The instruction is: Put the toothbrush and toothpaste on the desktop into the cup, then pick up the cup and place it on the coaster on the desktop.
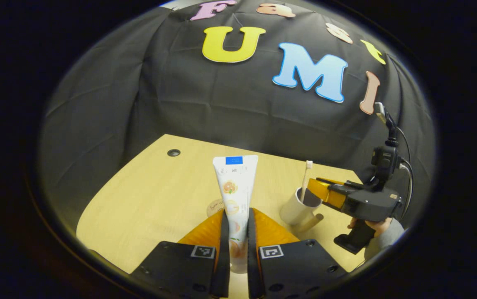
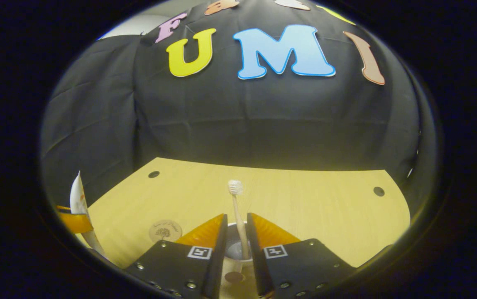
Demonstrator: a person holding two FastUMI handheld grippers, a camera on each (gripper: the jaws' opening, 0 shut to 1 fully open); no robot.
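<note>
You've got the paste (image 1: 235, 195) pinched upright in your left gripper (image 1: 236, 232), lifted off the desk (image 1: 147, 207). The brush (image 2: 238, 216) already stands in the cup (image 1: 298, 209), between the right gripper's (image 2: 237, 241) fingers. Can't tell if they're pressing it or just around it. Next, I'd swing the paste over the cup and drop it in beside the brush. The coaster (image 2: 165, 230) waits left of the cup on the pale wood desk, black cloth wall behind.

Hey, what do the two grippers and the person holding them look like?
Each gripper has a black boxy body with square black-and-white marker tags. In the left gripper view, the right gripper shows a black pistol handle, a black mast on top and black cables; the hand holding it wears a grey sleeve.
</note>
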